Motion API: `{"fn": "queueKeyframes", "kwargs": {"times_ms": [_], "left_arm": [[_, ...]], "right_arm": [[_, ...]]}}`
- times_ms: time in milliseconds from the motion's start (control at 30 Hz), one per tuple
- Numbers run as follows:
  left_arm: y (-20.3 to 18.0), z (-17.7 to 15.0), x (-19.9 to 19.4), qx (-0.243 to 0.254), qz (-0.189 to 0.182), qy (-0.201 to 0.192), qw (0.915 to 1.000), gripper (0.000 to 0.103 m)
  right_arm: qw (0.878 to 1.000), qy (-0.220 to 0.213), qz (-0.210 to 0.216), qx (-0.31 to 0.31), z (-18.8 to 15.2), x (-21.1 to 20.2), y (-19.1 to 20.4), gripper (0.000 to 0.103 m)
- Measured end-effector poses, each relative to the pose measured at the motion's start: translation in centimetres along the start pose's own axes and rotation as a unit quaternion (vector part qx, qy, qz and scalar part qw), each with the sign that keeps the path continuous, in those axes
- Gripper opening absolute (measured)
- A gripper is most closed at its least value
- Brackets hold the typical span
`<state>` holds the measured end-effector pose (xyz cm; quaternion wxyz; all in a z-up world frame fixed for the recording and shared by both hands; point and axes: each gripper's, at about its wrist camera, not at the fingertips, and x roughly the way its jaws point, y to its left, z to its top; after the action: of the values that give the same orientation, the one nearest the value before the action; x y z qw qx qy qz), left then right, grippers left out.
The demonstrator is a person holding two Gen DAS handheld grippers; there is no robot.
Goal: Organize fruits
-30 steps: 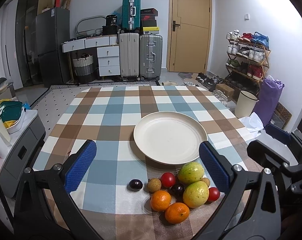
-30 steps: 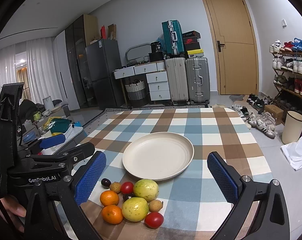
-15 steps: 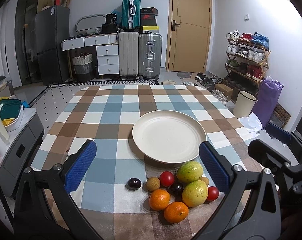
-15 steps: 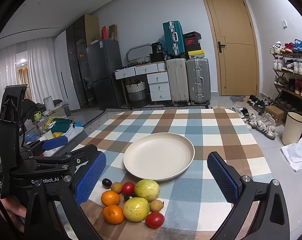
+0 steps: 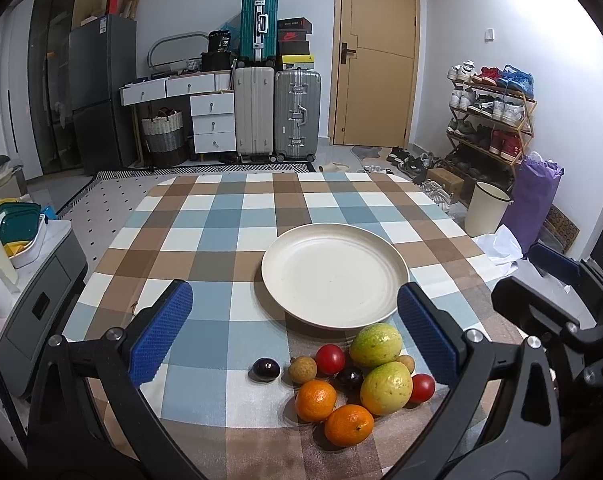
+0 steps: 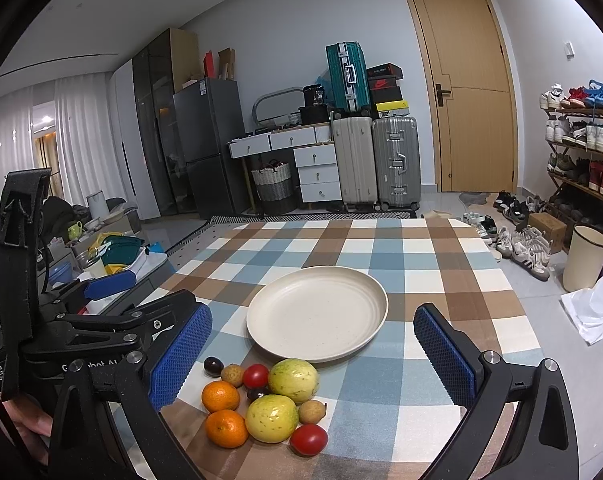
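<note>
Left wrist view: left gripper (image 5: 293, 334) gapes wide and empty above the checked tablecloth (image 5: 221, 216).
Fruits (image 5: 351, 376) cluster just before the cream plate (image 5: 335, 276).

Right wrist view: right gripper (image 6: 313, 354) equally wide, holding nothing; fruits (image 6: 267, 396) sit beside the plate (image 6: 317, 314).

Two upright suitcases (image 5: 277, 114) stand beside a yellow door (image 5: 375, 56) and shoe rack (image 5: 491, 116).

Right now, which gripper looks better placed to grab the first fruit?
Probably the left gripper: open, with the heap of small mixed fruit lying between its blue pads. From the open right gripper, the heap sits off to its left finger.
</note>
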<state>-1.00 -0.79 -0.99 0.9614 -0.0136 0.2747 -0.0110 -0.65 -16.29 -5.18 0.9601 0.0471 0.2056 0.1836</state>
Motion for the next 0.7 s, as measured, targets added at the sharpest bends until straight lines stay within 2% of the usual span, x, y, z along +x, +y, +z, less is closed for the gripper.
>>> {"fn": "queueKeyframes", "kwargs": {"times_ms": [700], "left_arm": [[-0.3,-0.29,0.1,-0.005,0.0,0.005,1.0,0.102]], "right_arm": [[1.0,0.008,0.005,0.001,-0.27,0.33,-0.29,0.103]]}}
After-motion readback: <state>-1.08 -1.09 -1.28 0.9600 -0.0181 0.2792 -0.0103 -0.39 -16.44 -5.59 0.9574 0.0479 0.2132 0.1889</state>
